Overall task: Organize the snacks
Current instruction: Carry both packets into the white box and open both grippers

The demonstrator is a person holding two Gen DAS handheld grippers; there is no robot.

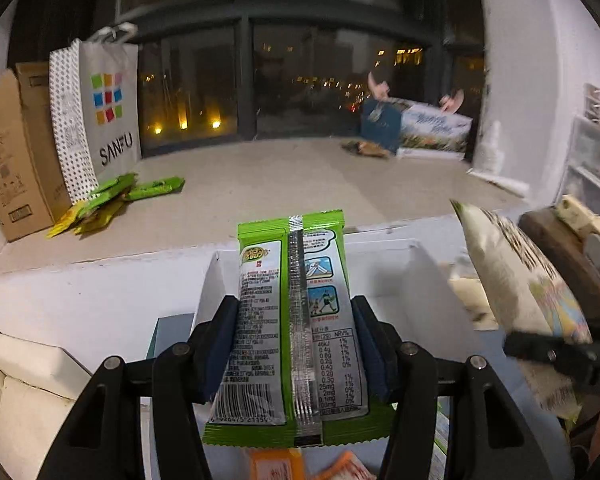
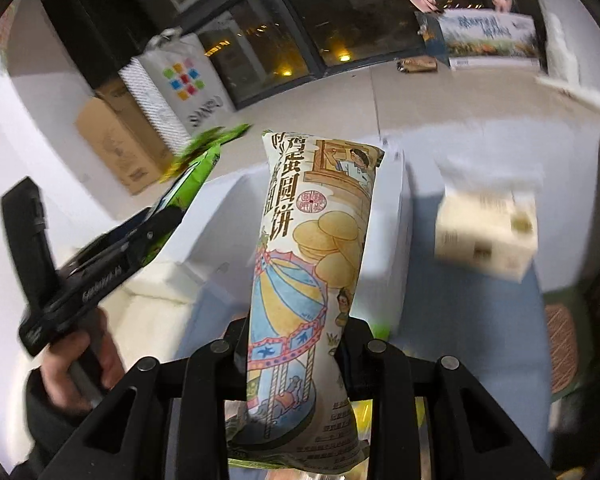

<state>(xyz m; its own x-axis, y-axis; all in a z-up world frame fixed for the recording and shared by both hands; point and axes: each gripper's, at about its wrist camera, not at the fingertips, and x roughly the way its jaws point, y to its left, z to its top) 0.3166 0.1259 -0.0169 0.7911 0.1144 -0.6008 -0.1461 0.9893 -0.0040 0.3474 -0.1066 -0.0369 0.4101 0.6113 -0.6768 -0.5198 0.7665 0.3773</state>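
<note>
My left hand-held gripper [image 1: 296, 344] is black with dark blue pads [image 1: 220, 344] and round silver screws [image 1: 113, 362]; my sleeve [image 2: 40, 412] is dark.

"SANFU" on white shopping bag [image 1: 108, 108], "鸡蛋圆饼" on egg-biscuit packet [image 2: 320, 232], "NRV%" on green snack packet [image 1: 296, 320]

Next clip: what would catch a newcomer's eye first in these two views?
Each gripper holds up a snack. The left gripper is closed on a green-edged snack packet, printed back facing the camera, above a white box. The right gripper clamps a tall illustrated egg-biscuit bag. Behind, loose green packets lie by a SANFU shopping bag on the floor.
</note>
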